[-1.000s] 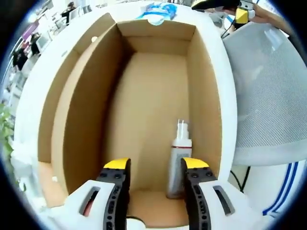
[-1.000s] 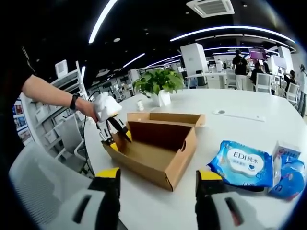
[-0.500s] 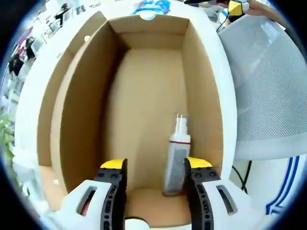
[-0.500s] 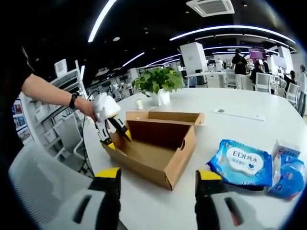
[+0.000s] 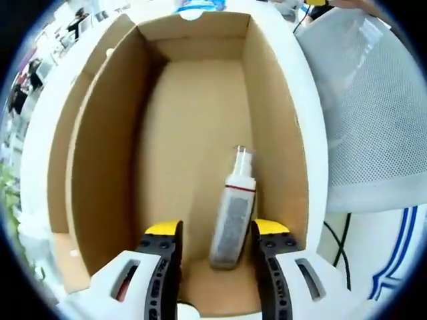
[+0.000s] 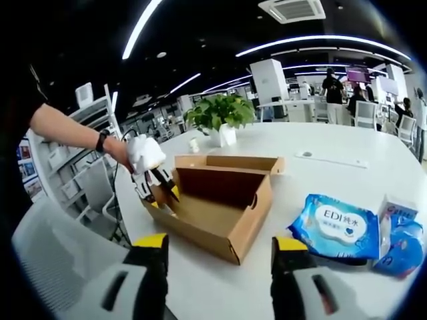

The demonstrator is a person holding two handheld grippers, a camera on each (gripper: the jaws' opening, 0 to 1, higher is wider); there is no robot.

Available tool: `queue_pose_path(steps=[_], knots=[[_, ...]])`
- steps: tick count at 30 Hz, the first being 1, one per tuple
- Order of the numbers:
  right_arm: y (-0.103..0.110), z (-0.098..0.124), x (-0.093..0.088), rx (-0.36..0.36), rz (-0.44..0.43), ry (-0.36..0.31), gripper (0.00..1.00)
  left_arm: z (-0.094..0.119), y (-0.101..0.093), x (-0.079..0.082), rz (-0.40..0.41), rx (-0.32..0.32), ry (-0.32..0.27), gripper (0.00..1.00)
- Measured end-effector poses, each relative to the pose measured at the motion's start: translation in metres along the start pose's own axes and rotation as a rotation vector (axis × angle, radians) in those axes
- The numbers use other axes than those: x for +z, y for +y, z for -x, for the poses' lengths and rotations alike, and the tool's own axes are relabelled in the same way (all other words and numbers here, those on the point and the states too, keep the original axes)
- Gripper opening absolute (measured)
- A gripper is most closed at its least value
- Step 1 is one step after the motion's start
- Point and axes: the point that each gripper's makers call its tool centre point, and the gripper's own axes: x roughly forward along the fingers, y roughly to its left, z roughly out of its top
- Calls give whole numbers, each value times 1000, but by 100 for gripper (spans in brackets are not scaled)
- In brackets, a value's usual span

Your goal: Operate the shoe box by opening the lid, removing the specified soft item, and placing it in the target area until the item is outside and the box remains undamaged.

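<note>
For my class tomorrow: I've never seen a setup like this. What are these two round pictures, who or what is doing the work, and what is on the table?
No robot here: a person holds a two-jaw gripper in each hand, and a fisheye camera rides on each.

The left gripper view looks down into an open cardboard shoe box. The left gripper is open, its yellow-tipped jaws on either side of a spray bottle lying on the box floor. It grips nothing yet.

The right gripper view looks across a white table. The right gripper hangs open and empty at the bottom. Beyond it sits the same box, with the left gripper reaching in. To the right lie a blue wipes pack and a small carton; a potted plant stands behind.
</note>
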Motion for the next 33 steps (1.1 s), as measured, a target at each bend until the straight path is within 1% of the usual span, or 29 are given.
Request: queue_pose_path(steps=[3,5,8,10,12,13,15,16,22,27,33], knots=[[1,0,-1,0,4,5,60,-1,-3,7,-16,-1,-10,40],[1,0,-1,1,1,4,60,-2,-4,9,-27,-5,-10,40],[2,0,-2,4,2,7,60,-5,-4,12,-36,0,-21,33],[3,0,-3,7,3,9,60,-10,-8,13,-46,-7,-28,24],[3,0,-4,9,3,13,60,-16,-10,13,-78,5,-21,22],[3,0,-4,9,3,15,60,-17,-13,13,-84,-1,-15,21],[3,0,-4,10,3,15,60,-18,-14,13,-95,6,-22,20],[3,0,-4,10,2,15,60,-17,-12,15,-95,14,-38,20],[5,-1,-5,16,3,17,60,-14,-8,14,-21,39,-74,19],[7,-3,-5,26,8,18,60,-6,-7,12,-33,66,-79,19],[13,-5,-5,46,21,22,60,9,-2,19,-49,105,-107,19]])
